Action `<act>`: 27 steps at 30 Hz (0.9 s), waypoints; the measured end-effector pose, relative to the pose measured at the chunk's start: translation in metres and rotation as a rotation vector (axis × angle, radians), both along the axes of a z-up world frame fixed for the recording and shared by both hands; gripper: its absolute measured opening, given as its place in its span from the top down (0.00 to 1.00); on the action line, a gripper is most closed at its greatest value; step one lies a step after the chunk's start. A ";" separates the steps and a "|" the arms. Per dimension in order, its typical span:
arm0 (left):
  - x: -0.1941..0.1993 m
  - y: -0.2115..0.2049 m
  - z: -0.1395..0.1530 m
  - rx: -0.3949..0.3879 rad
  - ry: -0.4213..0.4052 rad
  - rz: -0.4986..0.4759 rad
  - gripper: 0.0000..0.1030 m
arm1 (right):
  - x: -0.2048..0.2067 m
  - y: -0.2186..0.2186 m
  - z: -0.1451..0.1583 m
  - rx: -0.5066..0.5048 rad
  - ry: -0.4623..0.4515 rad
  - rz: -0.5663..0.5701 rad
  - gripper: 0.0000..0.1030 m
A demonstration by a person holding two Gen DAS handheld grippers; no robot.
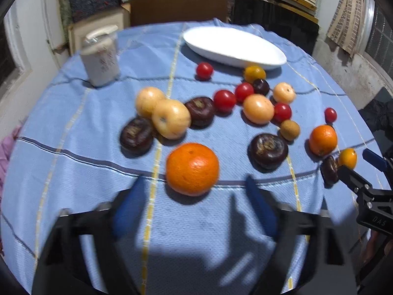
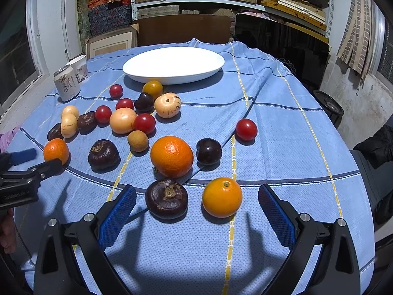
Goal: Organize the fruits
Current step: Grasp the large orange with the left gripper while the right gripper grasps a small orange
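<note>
Many fruits lie loose on a blue cloth (image 1: 73, 127): oranges, red tomatoes, pale yellow fruits, dark brown fruits. A white oval plate (image 1: 233, 46) stands empty at the back; it also shows in the right wrist view (image 2: 174, 65). My left gripper (image 1: 194, 184) is open and empty, just in front of a large orange (image 1: 192, 169). My right gripper (image 2: 196, 193) is open and empty, with a dark brown fruit (image 2: 167, 198) and a small orange (image 2: 222, 196) between its fingers' line. Another large orange (image 2: 172, 156) lies just beyond them.
A drink can (image 2: 66, 82) and a paper cup (image 2: 79, 67) stand at the back left. Shelves with boxes and a dark panel (image 2: 282, 41) stand behind the table. The right gripper shows at the right edge of the left wrist view (image 1: 356, 169).
</note>
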State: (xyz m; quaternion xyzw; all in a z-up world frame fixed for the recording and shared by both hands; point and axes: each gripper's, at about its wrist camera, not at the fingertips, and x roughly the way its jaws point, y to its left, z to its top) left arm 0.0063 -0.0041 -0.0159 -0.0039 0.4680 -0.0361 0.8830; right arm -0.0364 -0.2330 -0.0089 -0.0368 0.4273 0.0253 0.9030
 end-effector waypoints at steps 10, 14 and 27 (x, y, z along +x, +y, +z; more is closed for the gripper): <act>0.017 -0.004 -0.012 0.007 0.030 0.011 0.50 | 0.002 -0.010 -0.004 0.007 0.014 -0.017 0.03; 0.022 0.001 -0.010 -0.023 0.023 0.014 0.56 | 0.002 -0.014 -0.003 0.011 0.013 -0.009 0.03; 0.017 0.009 -0.010 -0.061 0.029 0.004 0.56 | -0.006 -0.038 0.009 0.027 0.011 0.045 0.07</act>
